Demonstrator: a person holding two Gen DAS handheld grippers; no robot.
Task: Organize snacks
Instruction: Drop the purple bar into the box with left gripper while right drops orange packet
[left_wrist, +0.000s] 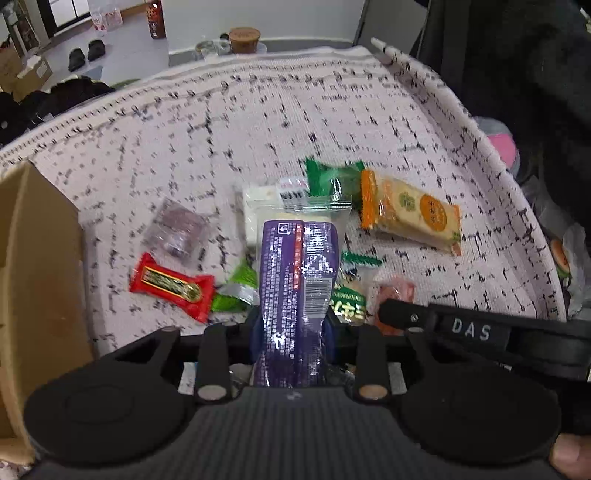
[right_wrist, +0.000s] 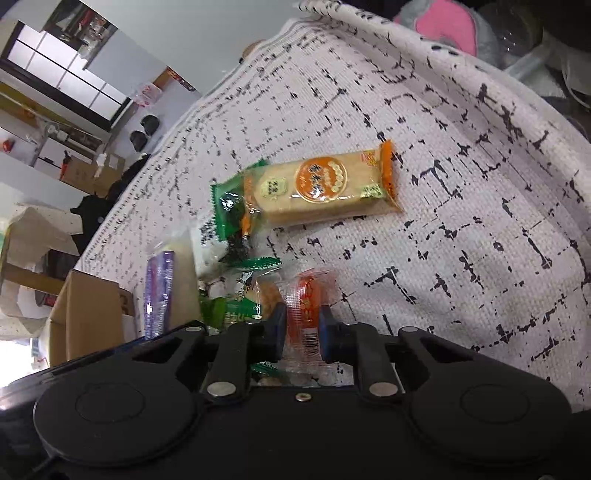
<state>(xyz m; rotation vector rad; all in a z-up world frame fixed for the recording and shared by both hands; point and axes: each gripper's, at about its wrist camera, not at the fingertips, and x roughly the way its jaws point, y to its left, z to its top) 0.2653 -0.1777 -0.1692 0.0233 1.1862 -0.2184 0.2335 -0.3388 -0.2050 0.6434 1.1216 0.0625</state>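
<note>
My left gripper (left_wrist: 291, 325) is shut on a tall purple snack packet (left_wrist: 295, 280), held above the pile; the packet also shows in the right wrist view (right_wrist: 159, 291). My right gripper (right_wrist: 303, 325) is shut on a small clear packet with an orange-red snack (right_wrist: 306, 306); the right gripper shows in the left wrist view as a black bar (left_wrist: 461, 325). On the white cloth lie an orange cracker packet (left_wrist: 410, 212) (right_wrist: 321, 184), a green packet (left_wrist: 332, 177) (right_wrist: 229, 206), a red candy bar (left_wrist: 171, 286), and a clear packet with a dark snack (left_wrist: 177, 230).
A cardboard box (left_wrist: 40, 295) (right_wrist: 88, 314) stands at the left of the table. The white black-flecked cloth (left_wrist: 258, 122) (right_wrist: 461, 221) covers the table. A pink and grey plush thing (right_wrist: 443, 18) lies past the right edge. A cork-lidded jar (left_wrist: 243, 38) stands at the back.
</note>
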